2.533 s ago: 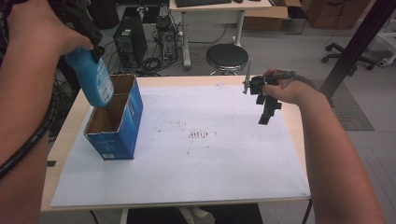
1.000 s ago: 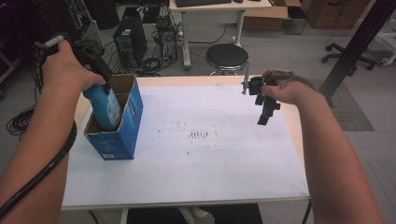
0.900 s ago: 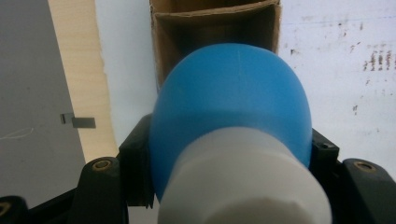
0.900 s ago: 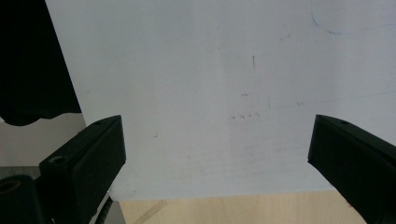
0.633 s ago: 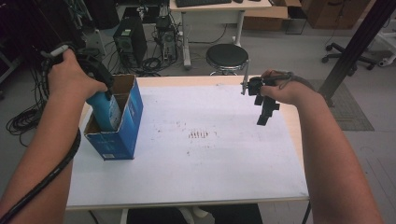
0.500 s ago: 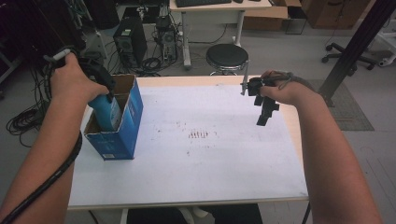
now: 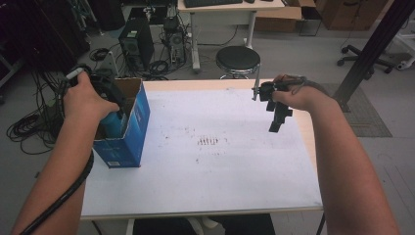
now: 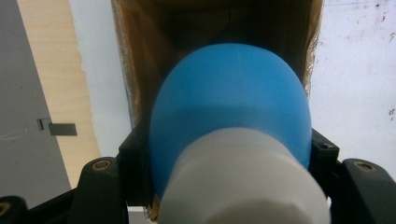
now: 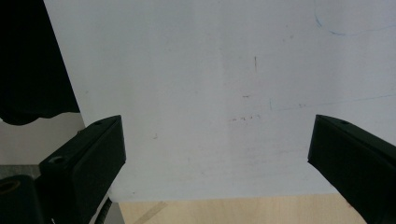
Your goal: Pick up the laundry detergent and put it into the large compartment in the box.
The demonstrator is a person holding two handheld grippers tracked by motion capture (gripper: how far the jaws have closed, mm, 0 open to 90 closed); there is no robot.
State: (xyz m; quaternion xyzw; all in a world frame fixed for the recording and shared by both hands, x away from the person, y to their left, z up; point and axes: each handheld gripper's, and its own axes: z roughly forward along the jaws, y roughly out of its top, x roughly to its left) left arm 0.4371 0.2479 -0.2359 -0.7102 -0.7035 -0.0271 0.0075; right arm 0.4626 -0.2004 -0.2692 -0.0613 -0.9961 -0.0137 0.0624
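Item, packing step: our left gripper (image 7: 108, 108) pinches the blue plastic bottle with white cap (image 8: 231, 126), now partly inside the open blue cardboard box (image 7: 139, 115) at the table's left; next we judge lowering and release; right gripper (image 7: 275, 121) idles spread far right.

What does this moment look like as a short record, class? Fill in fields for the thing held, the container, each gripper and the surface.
Thing held: blue bottle with a white cap, partly inside the box
Container: blue cardboard box, open at the top, upright near the table's left edge
Left gripper: shut on the blue bottle, above the box opening
Right gripper: open, nothing between its jaws, over the sheet
Surface: white sheet on a wooden table
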